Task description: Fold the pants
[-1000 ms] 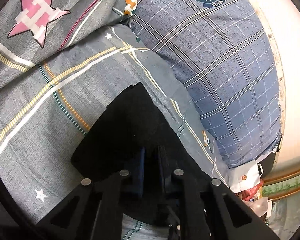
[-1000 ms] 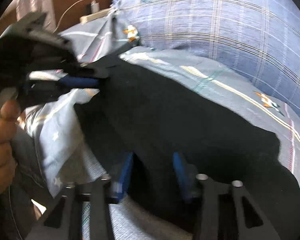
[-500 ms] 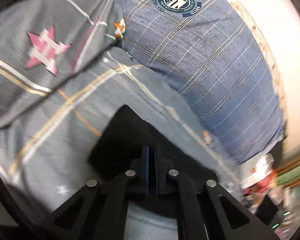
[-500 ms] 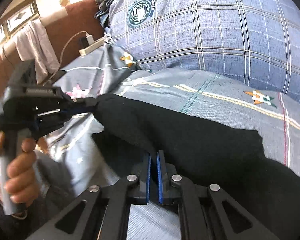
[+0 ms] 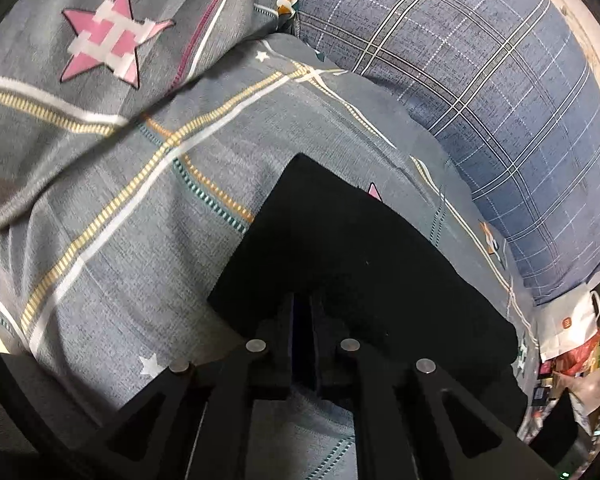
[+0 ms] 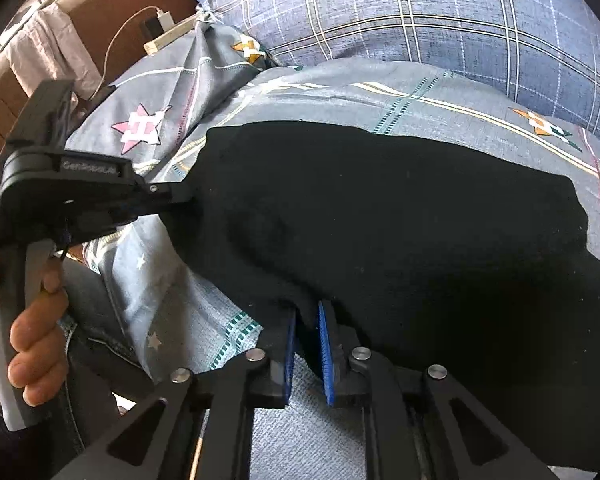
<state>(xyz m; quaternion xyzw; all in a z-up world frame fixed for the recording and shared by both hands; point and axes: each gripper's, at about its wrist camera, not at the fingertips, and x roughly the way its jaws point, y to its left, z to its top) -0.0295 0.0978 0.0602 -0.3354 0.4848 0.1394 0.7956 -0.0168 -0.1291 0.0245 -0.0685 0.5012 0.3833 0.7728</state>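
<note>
Black pants [image 5: 360, 260] lie spread on a grey patterned bedsheet [image 5: 140, 240]. In the left wrist view my left gripper [image 5: 302, 312] is shut on the pants' near edge, next to a corner. The right wrist view shows the same pants [image 6: 380, 208] as a wide dark sheet. There my right gripper [image 6: 305, 320] has a fold of the near edge between its blue pads; its jaws are opening slightly and the cloth is still pinched. The left gripper [image 6: 184, 196] grips the pants' left corner, held by a person's hand [image 6: 32, 340].
A big blue plaid pillow [image 5: 480, 100] lies just beyond the pants, also at the top of the right wrist view as the pillow [image 6: 420, 8]. A power strip with a charger cable [image 6: 160, 36] sits at the bed's far left. Bags [image 5: 568, 328] stand off the bed's right edge.
The right gripper, open around the pants' edge a second ago, closed on it and has now widened a little. The left gripper stayed shut on the pants while both views swung.
</note>
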